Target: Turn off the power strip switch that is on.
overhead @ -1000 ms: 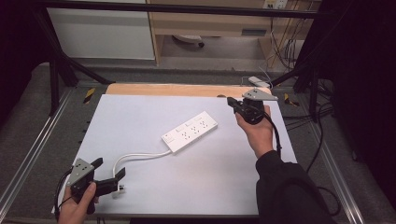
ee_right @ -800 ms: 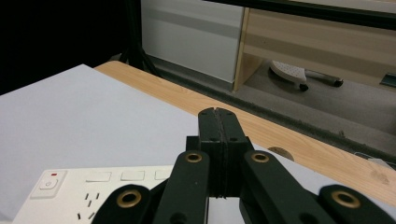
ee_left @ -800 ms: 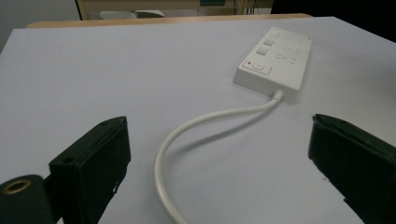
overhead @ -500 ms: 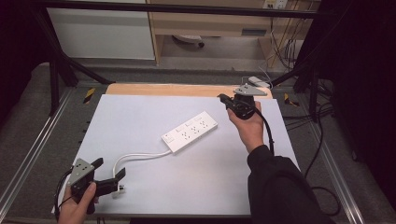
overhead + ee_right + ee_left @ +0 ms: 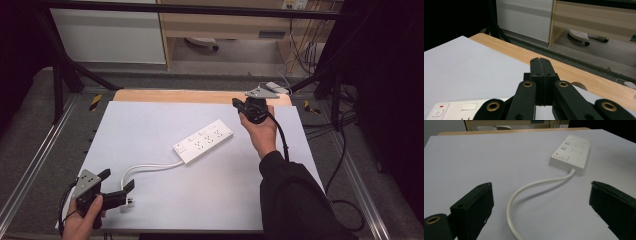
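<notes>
The right gripper (image 5: 245,106) has swung left over the power strip's (image 5: 203,140) far end, jaws pressed together (empty); probably nearing a socket. The left gripper (image 5: 120,195) stays spread around the cord (image 5: 524,195).

Lab or test bench setting. Landmark: white work surface (image 5: 200,200) on wooden tabletop (image 5: 200,96). Metal frame rails (image 5: 30,170) run along both sides of surface; black uprights (image 5: 57,85) rise at far corners. Grey carpet floor (image 5: 220,55) beyond far edge. Light wood cabinet (image 5: 225,22) and white panel (image 5: 107,35) behind. Cable bundle (image 5: 302,45) hangs beyond far right corner
</notes>
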`<state>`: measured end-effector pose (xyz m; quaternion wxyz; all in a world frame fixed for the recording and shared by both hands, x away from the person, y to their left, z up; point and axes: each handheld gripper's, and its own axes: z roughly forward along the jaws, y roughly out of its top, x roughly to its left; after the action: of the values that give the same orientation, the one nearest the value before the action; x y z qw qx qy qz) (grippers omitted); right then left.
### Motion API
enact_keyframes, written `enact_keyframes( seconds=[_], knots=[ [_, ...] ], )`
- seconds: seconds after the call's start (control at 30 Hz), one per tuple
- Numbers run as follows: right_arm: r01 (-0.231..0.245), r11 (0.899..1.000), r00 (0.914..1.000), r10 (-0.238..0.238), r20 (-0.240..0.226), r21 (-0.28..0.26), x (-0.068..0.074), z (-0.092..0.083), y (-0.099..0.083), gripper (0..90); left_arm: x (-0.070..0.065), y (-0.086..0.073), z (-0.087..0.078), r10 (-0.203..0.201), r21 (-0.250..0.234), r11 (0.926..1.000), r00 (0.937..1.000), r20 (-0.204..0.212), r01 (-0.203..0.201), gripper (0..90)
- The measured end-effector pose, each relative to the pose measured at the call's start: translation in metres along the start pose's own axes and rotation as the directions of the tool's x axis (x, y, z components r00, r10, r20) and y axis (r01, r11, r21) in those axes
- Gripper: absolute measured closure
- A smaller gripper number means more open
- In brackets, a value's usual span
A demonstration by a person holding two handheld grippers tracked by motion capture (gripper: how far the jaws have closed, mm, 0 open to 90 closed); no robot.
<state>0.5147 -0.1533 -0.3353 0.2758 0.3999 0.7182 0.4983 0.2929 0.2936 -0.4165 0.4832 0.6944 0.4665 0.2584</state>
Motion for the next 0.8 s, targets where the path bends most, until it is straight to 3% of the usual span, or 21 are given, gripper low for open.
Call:
enact_keyframes(
  seconds=[0.47, 0.8],
  knots=[
    [0.000, 0.999, 0.9999, 0.000, 0.015, 0.036, -0.001, 0.013, -0.008, 90.0, 0.007, 0.003, 0.005, -0.002, -0.010, 0.9999, 1.0000, -0.009, 0.002, 5.9],
    [-0.006, 0.998, 0.9999, 0.005, 0.016, 0.059, -0.002, 0.019, -0.013, 90.0, 0.006, 0.004, 0.014, 0.024, -0.004, 0.9997, 0.9994, 0.023, -0.024, 5.9]
  ],
)
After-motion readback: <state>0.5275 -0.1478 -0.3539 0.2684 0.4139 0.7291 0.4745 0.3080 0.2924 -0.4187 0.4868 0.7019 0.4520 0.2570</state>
